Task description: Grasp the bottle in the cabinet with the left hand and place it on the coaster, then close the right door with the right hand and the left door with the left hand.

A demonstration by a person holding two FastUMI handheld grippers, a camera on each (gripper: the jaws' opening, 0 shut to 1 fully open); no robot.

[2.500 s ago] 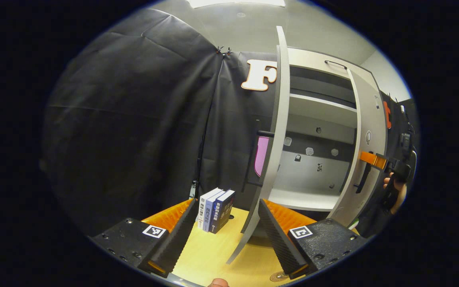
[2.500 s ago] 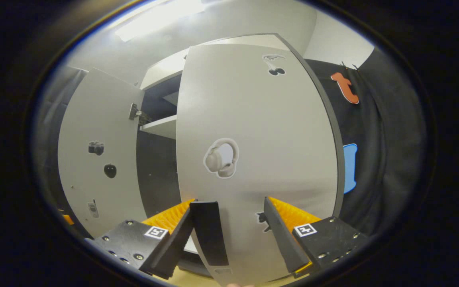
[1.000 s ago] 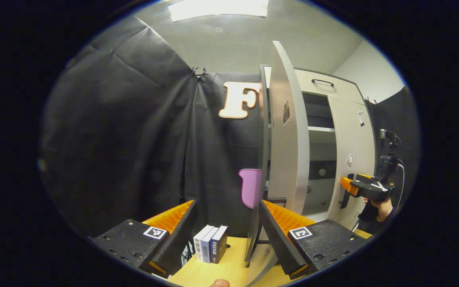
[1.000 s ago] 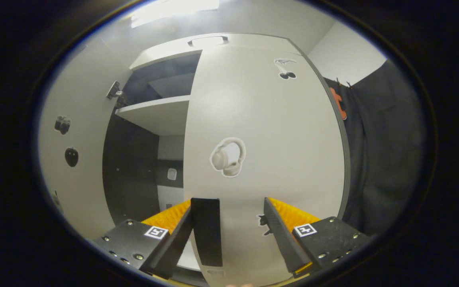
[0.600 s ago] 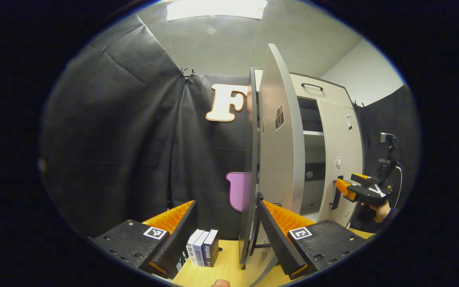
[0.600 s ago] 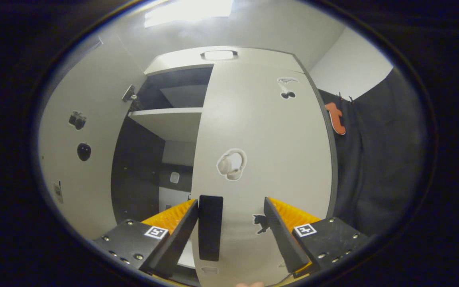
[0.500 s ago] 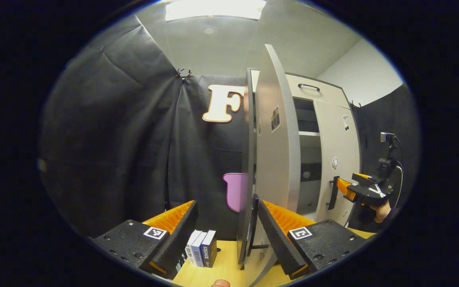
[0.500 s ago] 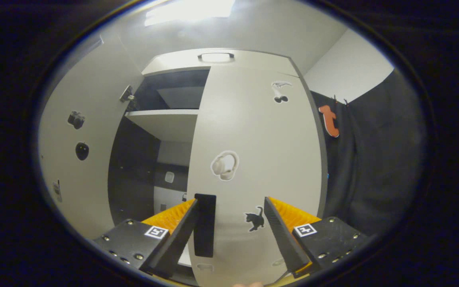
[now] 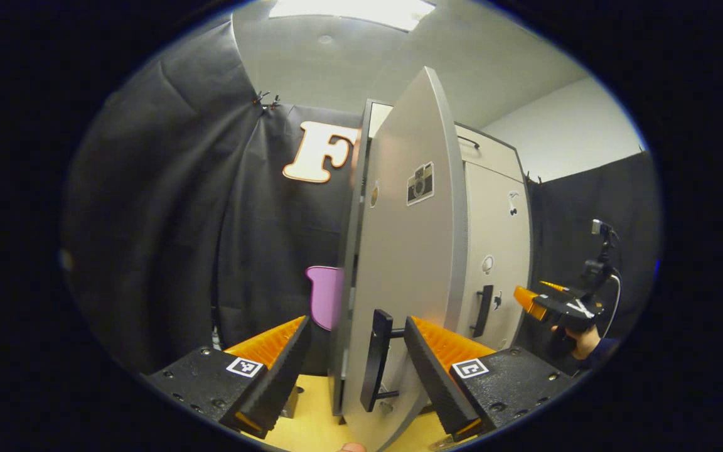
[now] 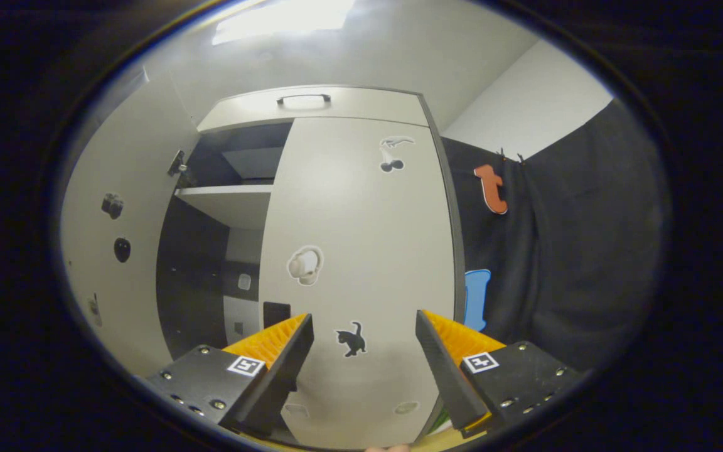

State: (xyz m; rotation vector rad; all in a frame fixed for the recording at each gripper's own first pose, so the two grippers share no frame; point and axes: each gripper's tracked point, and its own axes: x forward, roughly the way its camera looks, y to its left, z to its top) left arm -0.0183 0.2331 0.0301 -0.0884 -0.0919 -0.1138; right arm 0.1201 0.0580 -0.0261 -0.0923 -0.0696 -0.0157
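We have the left gripper (image 9: 356, 367) spread wide around the left door (image 9: 408, 263) handle (image 9: 375, 359) at six o'clock, clamping nothing. The right gripper (image 10: 363, 367) is likewise apart, facing the right door (image 10: 361, 251), seemingly shut. Swinging too fast could pinch a finger (image 9: 427, 370) against the cabinet edge.

Black cloth wall (image 9: 167, 207), white ceiling (image 10: 361, 56), bright light (image 9: 349, 7).

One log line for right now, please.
right door shut | left door part open | left claw open at its handle | right claw open, off door
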